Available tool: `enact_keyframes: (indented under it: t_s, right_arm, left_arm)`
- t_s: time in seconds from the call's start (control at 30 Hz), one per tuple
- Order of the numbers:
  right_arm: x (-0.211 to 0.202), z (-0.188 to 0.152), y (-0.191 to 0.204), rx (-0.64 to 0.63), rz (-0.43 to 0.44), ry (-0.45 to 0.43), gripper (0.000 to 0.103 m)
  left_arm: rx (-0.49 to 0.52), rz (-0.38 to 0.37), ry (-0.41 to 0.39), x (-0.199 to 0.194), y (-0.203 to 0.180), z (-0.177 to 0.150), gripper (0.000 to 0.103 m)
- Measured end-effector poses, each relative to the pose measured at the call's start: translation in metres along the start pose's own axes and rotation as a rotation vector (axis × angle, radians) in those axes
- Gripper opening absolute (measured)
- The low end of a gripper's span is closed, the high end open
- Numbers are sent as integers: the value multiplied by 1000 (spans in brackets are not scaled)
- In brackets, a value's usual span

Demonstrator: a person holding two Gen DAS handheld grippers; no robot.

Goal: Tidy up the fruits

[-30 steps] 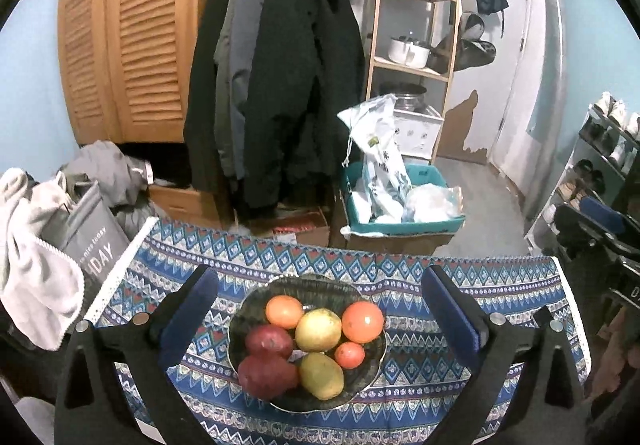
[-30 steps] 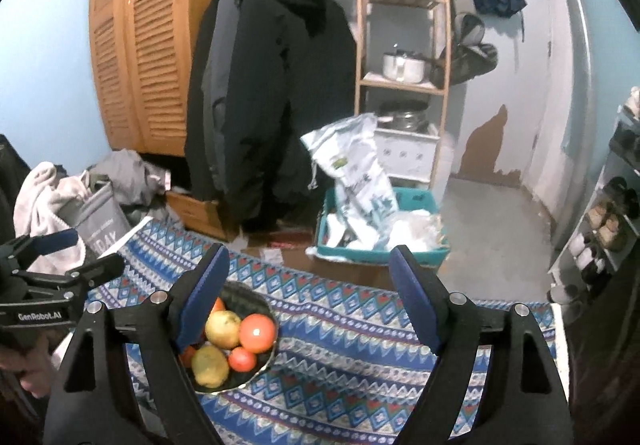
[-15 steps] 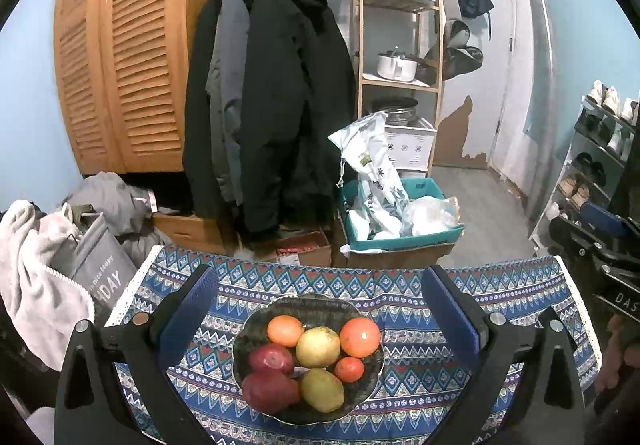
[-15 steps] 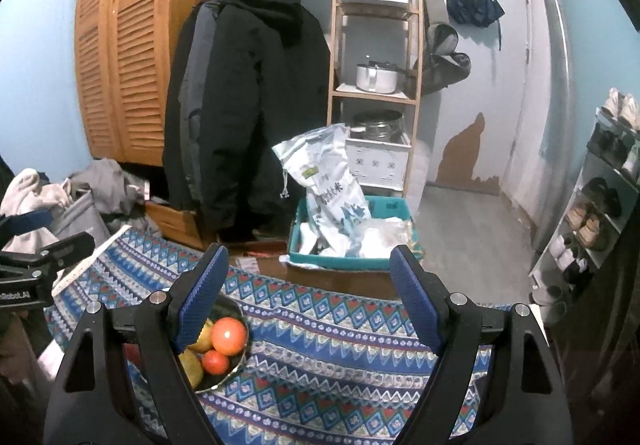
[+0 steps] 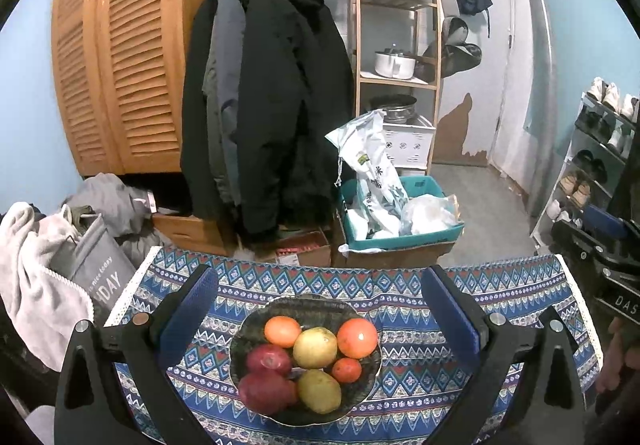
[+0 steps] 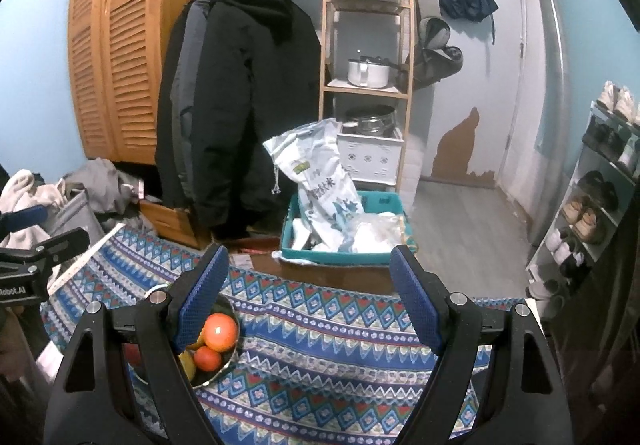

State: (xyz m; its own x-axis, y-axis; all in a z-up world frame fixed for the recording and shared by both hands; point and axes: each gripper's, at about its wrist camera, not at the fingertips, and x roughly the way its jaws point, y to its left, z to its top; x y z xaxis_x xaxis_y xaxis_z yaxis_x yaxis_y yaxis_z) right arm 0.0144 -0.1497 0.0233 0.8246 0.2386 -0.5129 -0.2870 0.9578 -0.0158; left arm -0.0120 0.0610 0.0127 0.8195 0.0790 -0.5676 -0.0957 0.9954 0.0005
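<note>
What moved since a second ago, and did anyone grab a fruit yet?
Nothing was grabbed. The right gripper slid to the right, so the bowl now sits further toward the left edge of its view, partly behind its left finger. The left gripper tipped up a little above the bowl. All seven fruits stayed put, and both grippers stayed open and empty.

A patterned blue cloth (image 5: 400, 285) covers the table, with a dark fruit bowl (image 5: 244, 329) on it

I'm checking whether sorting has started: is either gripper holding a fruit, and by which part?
Nothing is held. The left gripper and right gripper both stand open and empty; all the fruit lies in the bowl.
</note>
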Motion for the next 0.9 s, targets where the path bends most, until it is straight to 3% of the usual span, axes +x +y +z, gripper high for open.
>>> enact_keyframes:
  t_s: [0.9]
  right_arm:
    - [0,-1,1,-3,-2,3,82]
  left_arm:
    - [-7,2,-3,-2,-2,1,102]
